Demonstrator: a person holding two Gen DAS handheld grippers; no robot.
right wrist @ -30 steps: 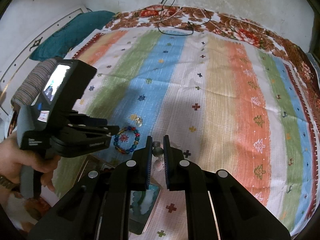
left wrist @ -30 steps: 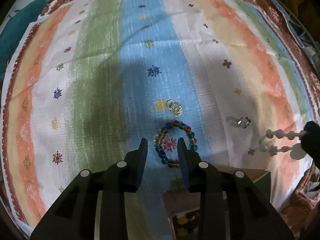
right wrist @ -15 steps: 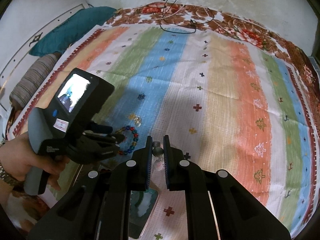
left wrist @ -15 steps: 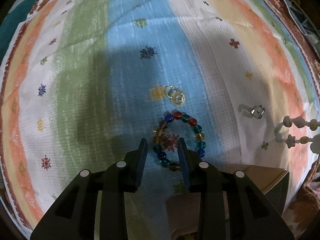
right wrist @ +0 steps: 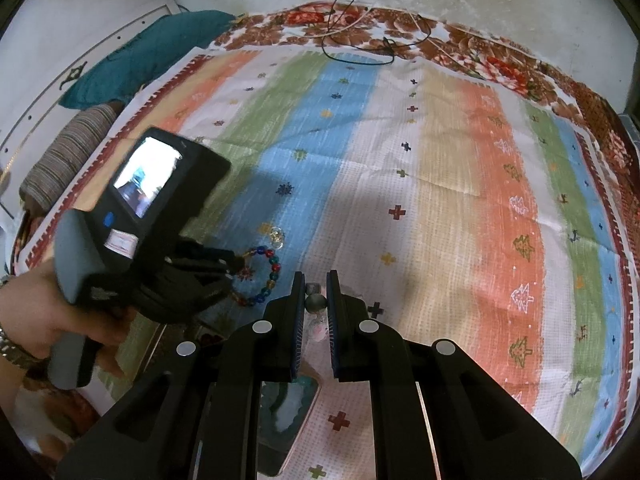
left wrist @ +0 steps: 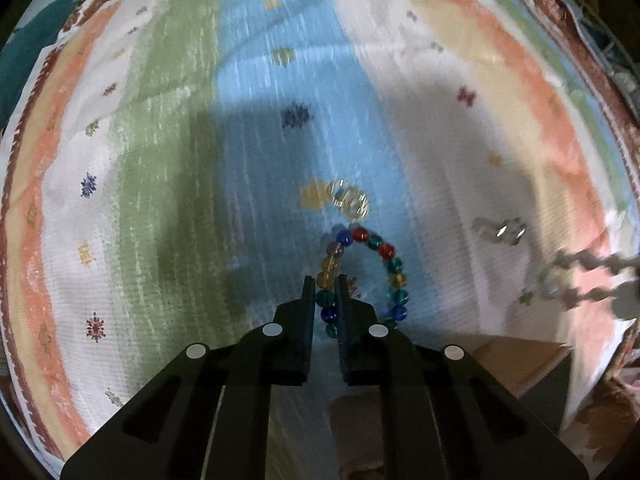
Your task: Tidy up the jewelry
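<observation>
Two hand-held grippers: both are closed on jewelry over the striped bedspread (right wrist: 440, 184), which covers a bed and serves as the landmark here.
Bedspread: broad stripes of green, blue, white and orange; every loose piece lies near its lower middle, on or beside the blue stripe.
Box: a brown cardboard box (left wrist: 516, 360) sits at the near edge of the bedspread, just below the jewelry; in my judgement it is the likely place for sorted pieces.
Left hand-held gripper (left wrist: 322, 300): drawn narrow, its jaws pinching the left side of the beaded bracelet (left wrist: 362, 276), with beads showing between them.
Right hand-held gripper (right wrist: 316, 300): narrow too, clamped on a small round bead of a pale necklace (left wrist: 576, 276) that trails out over the white stripe.
Beaded bracelet: a multicoloured loop on the blue stripe, partly blurred.
Small pieces: clear rings (left wrist: 349, 199) lie just above the bracelet; a silvery piece (left wrist: 500, 232) rests on the white stripe to its right.
Step in hand: grasping the bracelet, pick-up stage.
Next move: probably a straight lift, carrying the loop clear of the rings toward the box; the thin grip on round beads calls for slow handling.
</observation>
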